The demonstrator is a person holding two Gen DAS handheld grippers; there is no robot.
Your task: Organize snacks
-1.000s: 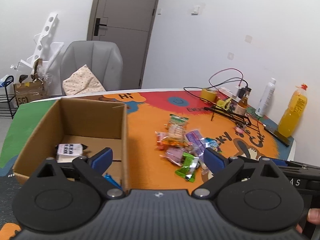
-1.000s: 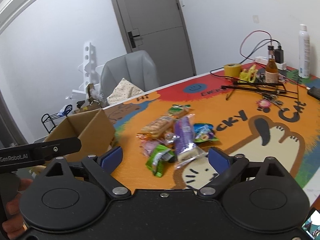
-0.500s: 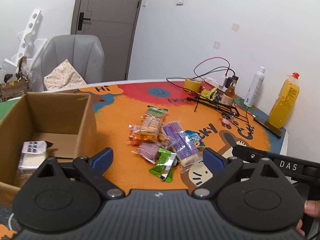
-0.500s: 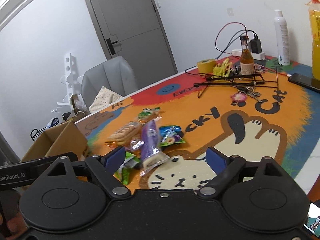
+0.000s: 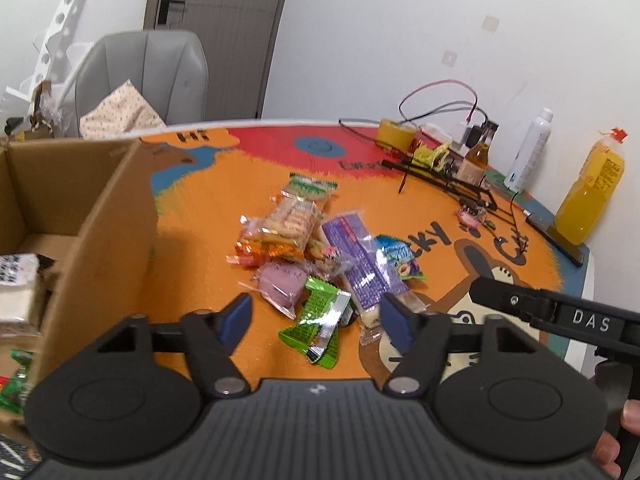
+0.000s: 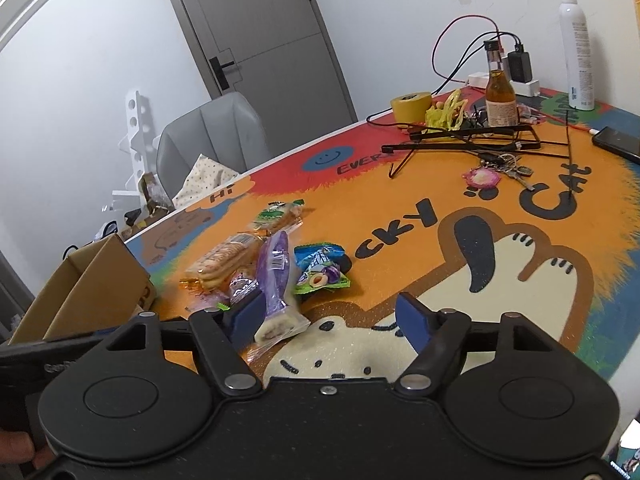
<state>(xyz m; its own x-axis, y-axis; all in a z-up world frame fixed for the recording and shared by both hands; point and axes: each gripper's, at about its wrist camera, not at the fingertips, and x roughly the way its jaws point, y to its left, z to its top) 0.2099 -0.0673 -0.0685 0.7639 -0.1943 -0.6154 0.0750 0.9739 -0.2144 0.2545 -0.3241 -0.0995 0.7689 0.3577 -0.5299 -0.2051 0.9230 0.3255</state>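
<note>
A pile of snack packets lies on the orange cat mat (image 5: 208, 216): a cracker pack (image 5: 286, 222), a purple bar (image 5: 358, 264), a green packet (image 5: 320, 320), a pink packet (image 5: 280, 286) and a blue candy bag (image 5: 398, 258). A cardboard box (image 5: 108, 216) at the left holds a white packet (image 5: 16, 280). My left gripper (image 5: 316, 318) is open, just above the green packet. My right gripper (image 6: 330, 316) is open and empty, right of the purple bar (image 6: 274, 276), near the blue bag (image 6: 320, 274).
At the back right stand a tape roll (image 6: 412, 106), a small brown bottle (image 6: 500, 96), a white spray bottle (image 6: 578, 52), cables, a black wire rack (image 6: 472, 140), keys (image 6: 500, 170) and a phone (image 6: 616, 144). An orange juice bottle (image 5: 590, 196) stands at the mat's right edge. A grey chair (image 5: 140, 76) is behind the table.
Both grippers have moved right and closer to the snack pile. The left gripper has left the box and now hangs over the green packet. Both stay open.
</note>
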